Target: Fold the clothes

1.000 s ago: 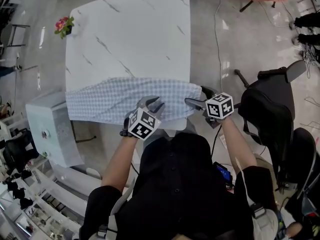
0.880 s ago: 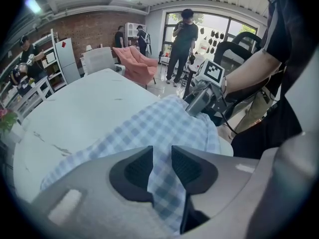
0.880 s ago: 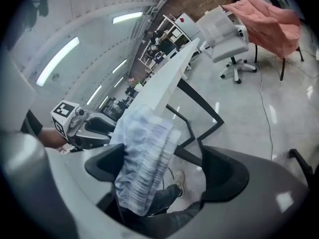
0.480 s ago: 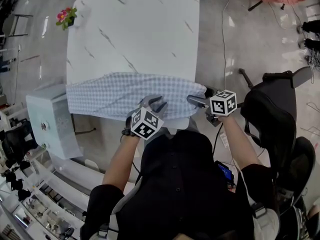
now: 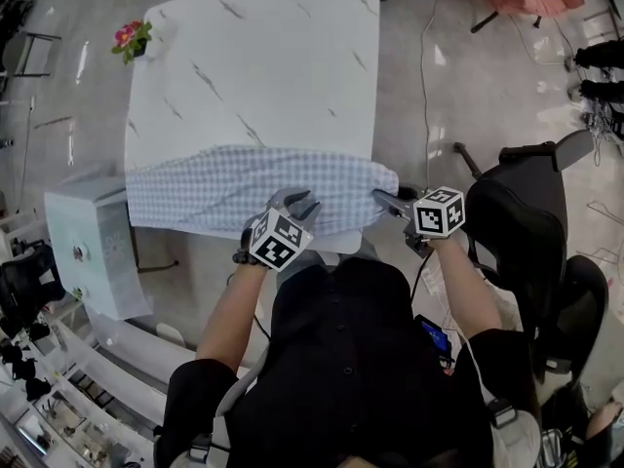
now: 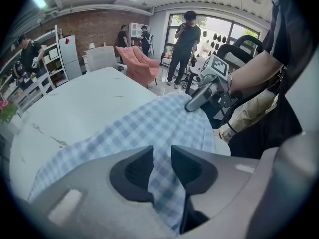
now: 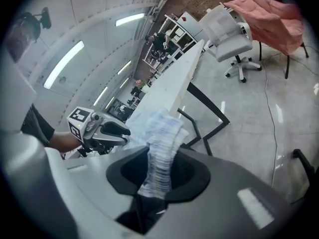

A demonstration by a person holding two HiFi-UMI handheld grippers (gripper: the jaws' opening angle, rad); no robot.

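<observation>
Two tools (image 5: 302, 202) (image 5: 381, 197) gripping cloth (image 5: 214, 183), right just closed

- left gripper (image 6: 162, 156): smooth grey plastic shell with a dull sheen; inner pads (image 6: 132, 171) darker and matt
- marker cube (image 5: 281, 242) on that gripper: flat, matt black-and-white print
- checked garment (image 5: 244, 188): soft woven cloth, matt, finely creased, bunched into folds between the gripper's jaws
- table (image 5: 253, 66) under and beyond the gripper: smooth marble-look top, lightly glossy, thin grey veins
- floor (image 5: 419, 86) past the table: hard, polished, mirroring the lights
</observation>
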